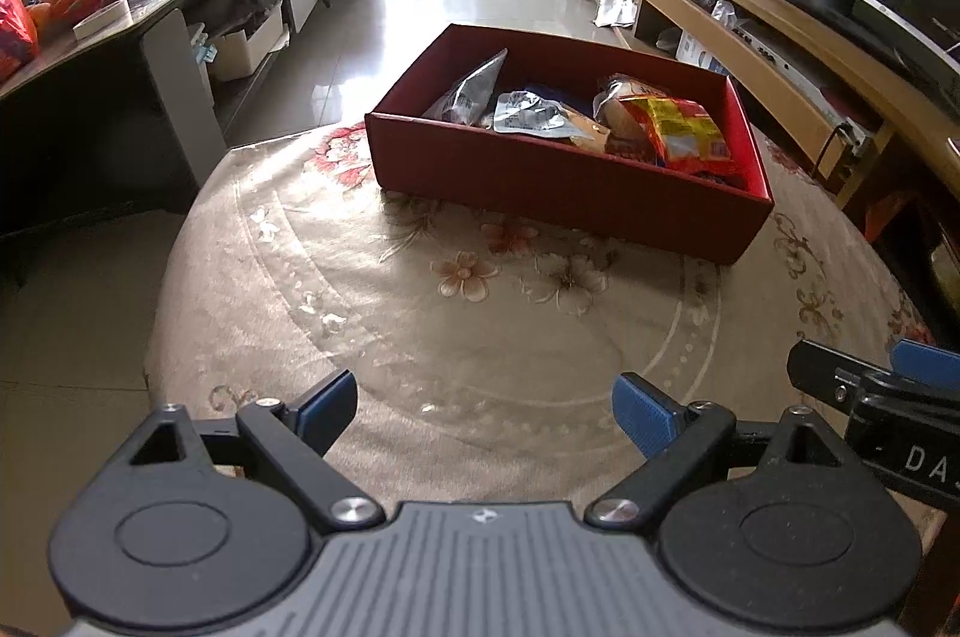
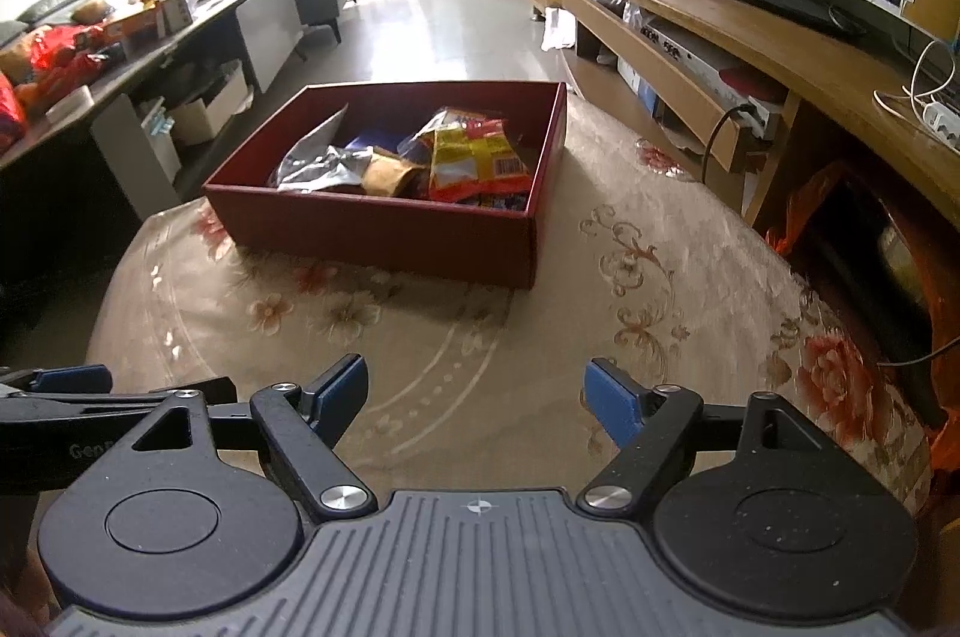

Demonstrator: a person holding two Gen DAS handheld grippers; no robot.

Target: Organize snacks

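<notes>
here, red box (image 1: 558, 181) heaped with crinkled snack packets (image 1: 678, 132), both grippers released, empty

Each handheld gripper, the left gripper (image 1: 485, 412) and the right gripper (image 2: 477, 400), has two black linkage arms tipped with ribbed blue pads (image 1: 639, 418). Behind the jaws, silver screws (image 2: 606, 498) pin the arms to round black discs flanking a grey ridged body (image 2: 477, 565). White lettering (image 1: 930, 460) marks the neighbouring gripper's black side.
</notes>
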